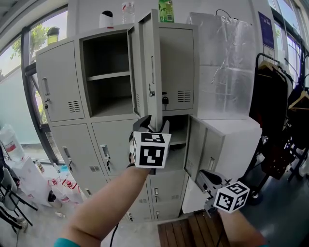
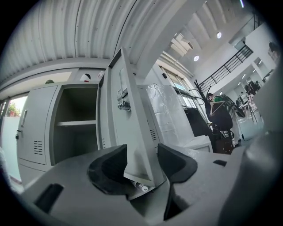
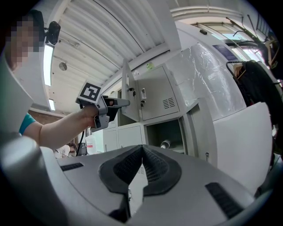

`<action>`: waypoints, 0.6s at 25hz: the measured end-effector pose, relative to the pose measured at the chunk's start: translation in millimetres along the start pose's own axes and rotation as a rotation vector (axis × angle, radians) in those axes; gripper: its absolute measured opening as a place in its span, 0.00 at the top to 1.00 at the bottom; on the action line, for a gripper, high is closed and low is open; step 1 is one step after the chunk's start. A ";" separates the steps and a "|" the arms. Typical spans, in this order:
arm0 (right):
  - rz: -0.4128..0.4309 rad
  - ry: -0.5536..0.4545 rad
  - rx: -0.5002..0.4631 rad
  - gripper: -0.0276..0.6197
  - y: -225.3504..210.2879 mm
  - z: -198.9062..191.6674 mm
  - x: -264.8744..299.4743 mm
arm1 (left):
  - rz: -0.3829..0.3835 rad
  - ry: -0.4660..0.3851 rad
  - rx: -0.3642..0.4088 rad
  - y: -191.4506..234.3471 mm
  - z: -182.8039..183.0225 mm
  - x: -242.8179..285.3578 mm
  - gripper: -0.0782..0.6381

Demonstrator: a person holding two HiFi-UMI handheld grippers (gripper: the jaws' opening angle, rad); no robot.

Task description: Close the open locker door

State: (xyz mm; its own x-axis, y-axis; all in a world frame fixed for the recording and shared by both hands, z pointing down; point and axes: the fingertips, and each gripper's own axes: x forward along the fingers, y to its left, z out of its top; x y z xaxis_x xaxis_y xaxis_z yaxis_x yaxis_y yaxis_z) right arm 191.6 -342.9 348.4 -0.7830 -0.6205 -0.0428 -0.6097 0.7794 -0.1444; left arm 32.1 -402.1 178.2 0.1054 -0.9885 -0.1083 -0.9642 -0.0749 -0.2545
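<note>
Lockers (image 1: 67, 82) of grey metal fill the wall, and the open locker door (image 1: 146, 62) of an upper compartment stands swung out towards the person, seen nearly edge-on from the head view. The left gripper (image 1: 154, 124) is raised to that door's lower corner and held about level. In the left gripper view its jaws are spread wide with the door's free edge between them, and I cannot tell whether either pad touches the metal. Inside the open compartment a shelf (image 1: 107, 75) shows. The right gripper (image 1: 203, 176) hangs lower and off to the right, near a second open door (image 1: 205, 149) on a lower compartment but apart from it, its jaws pressed together with nothing in them. A green bottle (image 1: 166, 10) stands on top of the lockers, and a plastic-wrapped block (image 1: 224, 72) sits just beside them on the right
</note>
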 end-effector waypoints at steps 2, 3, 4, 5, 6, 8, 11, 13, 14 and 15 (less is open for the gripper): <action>0.001 0.001 -0.001 0.96 -0.1 -0.6 2.7 | 0.000 -0.007 0.017 0.4 0.8 -0.8 0.58; 0.002 0.003 -0.002 0.96 0.0 -1.2 4.1 | -0.003 -0.008 0.020 0.5 0.8 -1.4 0.58; 0.004 0.005 -0.001 0.96 0.0 -2.0 5.5 | -0.006 -0.009 0.021 0.5 0.6 -2.1 0.58; 0.006 0.007 0.000 0.96 0.0 -3.0 7.0 | -0.010 -0.010 0.021 0.7 0.4 -3.0 0.59; 0.008 0.009 0.001 0.96 0.2 -4.0 8.7 | -0.013 -0.010 0.021 1.1 0.2 -4.2 0.59; 0.013 0.012 0.003 0.96 1.3 -5.3 13.2 | -0.012 -0.009 0.023 4.2 1.1 -8.7 0.59; 0.023 0.015 0.002 0.96 5.3 -5.8 21.1 | -0.003 -0.008 0.026 11.6 2.9 -18.0 0.59; 0.032 0.016 0.001 0.96 8.7 -6.4 26.0 | -0.004 -0.014 0.028 16.0 2.4 -23.3 0.59; 0.036 0.017 0.000 0.96 10.5 -6.9 28.6 | -0.005 -0.017 0.028 18.5 2.0 -25.9 0.59; 0.039 0.019 0.000 0.96 12.3 -7.4 31.4 | -0.005 -0.019 0.027 21.4 1.6 -28.7 0.59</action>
State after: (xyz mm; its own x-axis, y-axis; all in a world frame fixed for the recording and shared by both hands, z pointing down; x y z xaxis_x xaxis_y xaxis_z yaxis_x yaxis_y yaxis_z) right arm 158.6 -352.1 352.6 -0.8085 -0.5878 -0.0295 -0.5786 0.8030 -0.1430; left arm 8.9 -375.2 174.3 0.1153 -0.9854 -0.1252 -0.9567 -0.0763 -0.2809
